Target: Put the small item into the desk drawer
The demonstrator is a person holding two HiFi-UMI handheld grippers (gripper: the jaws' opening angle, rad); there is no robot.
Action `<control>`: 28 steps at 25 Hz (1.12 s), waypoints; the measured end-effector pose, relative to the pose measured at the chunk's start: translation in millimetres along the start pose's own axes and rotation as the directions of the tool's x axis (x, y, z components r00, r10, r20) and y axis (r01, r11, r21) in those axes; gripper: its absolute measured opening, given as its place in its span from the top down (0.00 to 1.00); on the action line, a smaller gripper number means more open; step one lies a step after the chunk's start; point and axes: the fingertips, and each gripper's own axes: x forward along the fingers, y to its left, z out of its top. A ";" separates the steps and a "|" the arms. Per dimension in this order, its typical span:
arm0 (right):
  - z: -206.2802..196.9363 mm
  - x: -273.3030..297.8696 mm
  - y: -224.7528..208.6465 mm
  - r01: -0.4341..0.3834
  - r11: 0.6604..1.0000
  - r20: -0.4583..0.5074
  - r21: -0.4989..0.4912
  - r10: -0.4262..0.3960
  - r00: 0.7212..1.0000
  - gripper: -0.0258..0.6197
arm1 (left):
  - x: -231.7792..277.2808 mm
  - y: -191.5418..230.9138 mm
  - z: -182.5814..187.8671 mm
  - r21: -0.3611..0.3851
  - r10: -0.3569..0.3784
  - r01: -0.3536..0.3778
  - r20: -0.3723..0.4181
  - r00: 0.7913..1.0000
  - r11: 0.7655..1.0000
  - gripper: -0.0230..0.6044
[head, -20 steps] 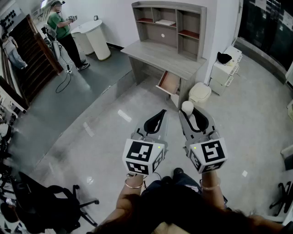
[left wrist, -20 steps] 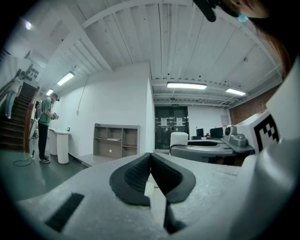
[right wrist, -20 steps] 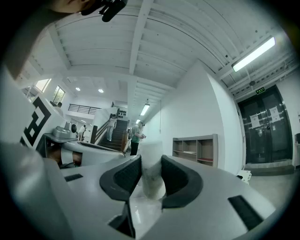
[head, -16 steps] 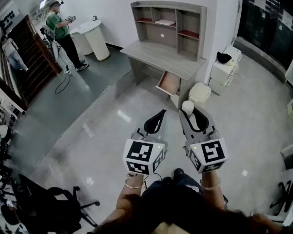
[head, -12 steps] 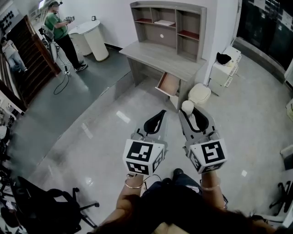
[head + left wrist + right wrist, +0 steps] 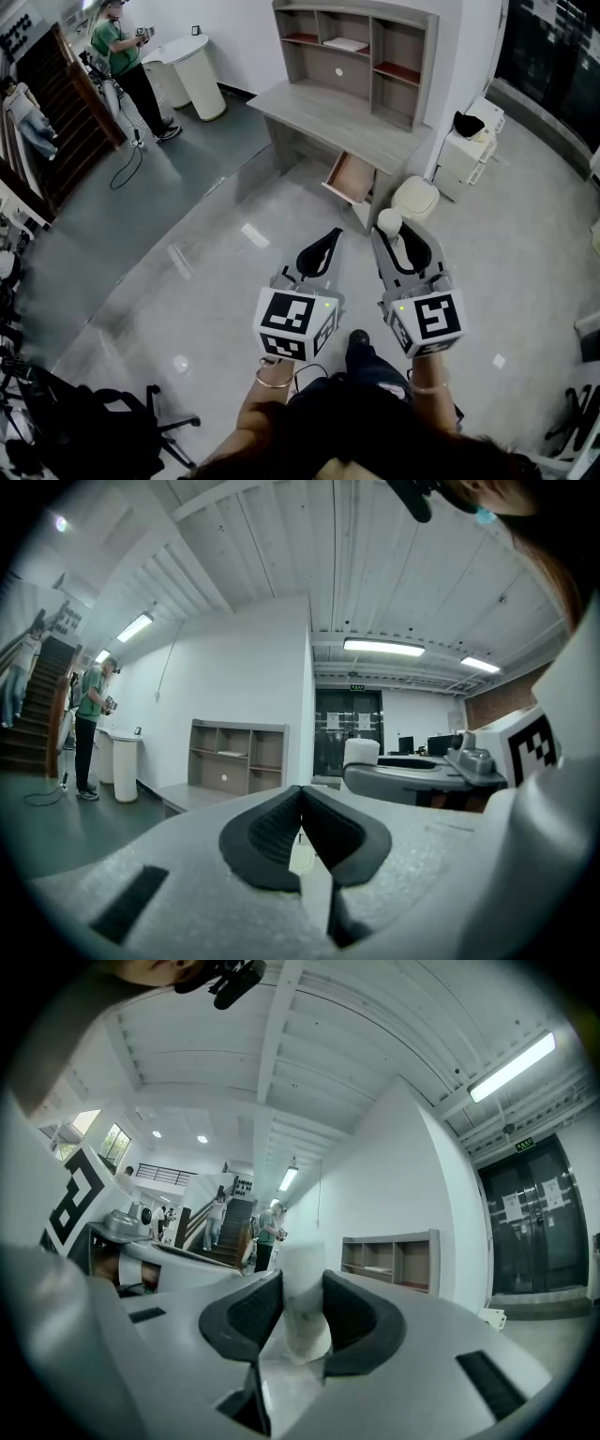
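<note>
A small white cylinder [image 6: 388, 222] stands upright between the jaws of my right gripper [image 6: 392, 231], which is shut on it; in the right gripper view the white cylinder [image 6: 303, 1309] fills the gap between the dark pads. My left gripper [image 6: 328, 239] is shut with nothing in it, its pads meeting in the left gripper view [image 6: 301, 810]. Both are held level over the floor, well short of the grey desk [image 6: 337, 117]. The desk drawer [image 6: 349, 178] hangs pulled out under the desktop, its inside bare as far as I can see.
A shelf hutch [image 6: 361, 47] sits on the desk. A white bin [image 6: 414, 198] and a white cabinet [image 6: 467, 150] stand right of the drawer. Two people stand by stairs [image 6: 66, 103] at far left. A dark office chair [image 6: 84, 422] is at lower left.
The desk and drawer have shifted slightly right and nearer in the head view as the person steps toward them. Both grippers keep their pose and the cylinder stays held.
</note>
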 end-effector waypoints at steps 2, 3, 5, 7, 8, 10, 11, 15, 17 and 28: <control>-4.2 10.5 -8.5 -0.008 1.000 -0.003 -0.001 0.008 1.000 0.78 | 14.5 4.1 -1.8 -0.001 0.000 0.000 -0.006 1.000 1.000 0.94; -6.2 15.9 -13.0 -0.014 1.000 -0.006 -0.001 0.014 1.000 0.78 | 22.3 6.1 -2.6 -0.003 0.001 -0.001 -0.009 1.000 1.000 0.94; -11.2 26.8 -24.1 -0.025 1.000 -0.010 0.006 0.025 1.000 0.78 | 39.9 9.7 -4.7 -0.011 0.004 -0.004 -0.014 1.000 1.000 0.94; -17.1 37.1 -37.8 -0.033 0.999 -0.014 0.015 0.034 0.999 0.78 | 59.9 11.6 -6.8 -0.013 0.005 -0.005 -0.021 1.000 1.000 0.94; -20.5 42.0 -44.9 -0.037 0.999 -0.021 0.017 0.037 0.999 0.78 | 70.1 12.0 -7.5 -0.012 0.003 -0.004 -0.023 1.000 1.000 0.94; -26.6 53.7 -58.0 -0.046 0.999 -0.031 0.022 0.046 0.998 0.78 | 89.9 14.7 -6.9 -0.008 0.004 -0.004 -0.022 1.000 1.000 0.94; -28.5 60.6 -63.8 -0.052 0.998 -0.030 0.025 0.053 0.998 0.78 | 99.1 17.4 -6.3 -0.005 0.009 -0.010 -0.022 1.000 1.000 0.94; -36.7 85.0 -88.1 -0.075 0.997 -0.027 0.036 0.076 0.997 0.78 | 131.8 27.3 -8.1 -0.007 0.036 -0.037 -0.024 0.999 0.999 0.94; -40.2 95.0 -99.1 -0.086 0.996 -0.029 0.039 0.087 0.996 0.78 | 145.3 31.9 -7.8 -0.007 0.049 -0.050 -0.025 0.998 0.999 0.94; -43.9 125.0 -132.2 -0.128 0.990 -0.066 0.067 0.132 0.989 0.78 | 180.6 41.1 -5.0 -0.021 0.102 -0.103 -0.040 0.994 0.995 0.94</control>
